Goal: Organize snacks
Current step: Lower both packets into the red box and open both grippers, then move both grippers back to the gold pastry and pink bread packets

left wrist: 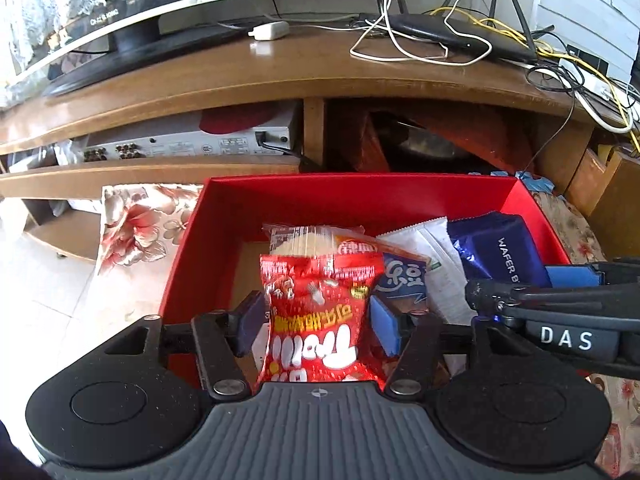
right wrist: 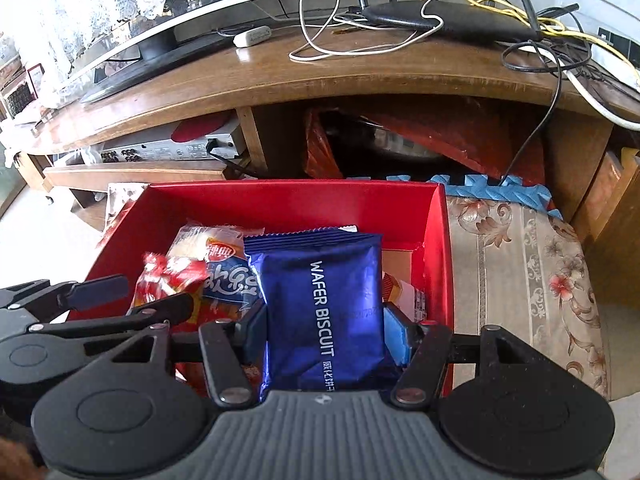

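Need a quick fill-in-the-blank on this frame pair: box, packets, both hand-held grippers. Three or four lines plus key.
1. Both snack packets sit over the open ____ cardboard box.
2. The glossy blue foil packet between the right hand-held gripper pads reads "WAFER ____".
3. The packet between the left hand-held gripper pads is mainly ____ with white lettering.
4. The black router with antennas sits on the brown ____ TV stand.

Missing words: red; BISCUIT; red; wooden

Between the left fingers [left wrist: 248, 326] stands the candy bag [left wrist: 320, 320], between the right fingers [right wrist: 394, 334] the wafer pack [right wrist: 320, 304], both in the box [right wrist: 296, 200].
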